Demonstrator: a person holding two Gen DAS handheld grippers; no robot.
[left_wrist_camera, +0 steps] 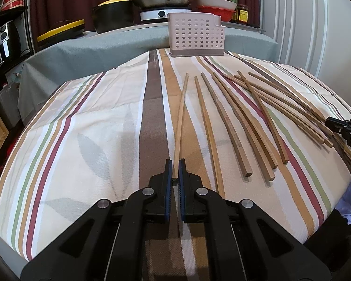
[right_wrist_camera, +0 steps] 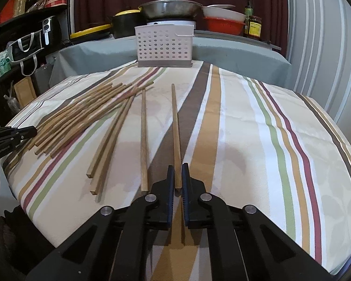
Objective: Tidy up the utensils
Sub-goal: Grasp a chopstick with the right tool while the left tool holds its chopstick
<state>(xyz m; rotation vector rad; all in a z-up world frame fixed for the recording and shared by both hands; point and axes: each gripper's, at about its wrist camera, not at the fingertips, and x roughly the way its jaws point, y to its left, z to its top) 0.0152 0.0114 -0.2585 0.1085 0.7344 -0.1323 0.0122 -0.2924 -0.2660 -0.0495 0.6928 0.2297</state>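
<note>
Wooden chopstick (left_wrist_camera: pixel 180 119) clamped in left hand-held gripper (left_wrist_camera: pixel 175 171); right hand-held gripper (right_wrist_camera: pixel 178 175) clamps another chopstick (right_wrist_camera: pixel 175 131).

Wooden chopsticks (left_wrist_camera: pixel 231 126) lay loose on the striped cloth, long, square-ended, fanned and partly crossing at their far tips. One chopstick (left_wrist_camera: pixel 181 117) lay apart at the group's edge, its near end between gripper pads. A white perforated utensil holder (left_wrist_camera: pixel 196 35) stood upright beyond them, well apart

Left gripper (left_wrist_camera: pixel 175 164) apparently clamps a chopstick (left_wrist_camera: pixel 181 117).
</note>
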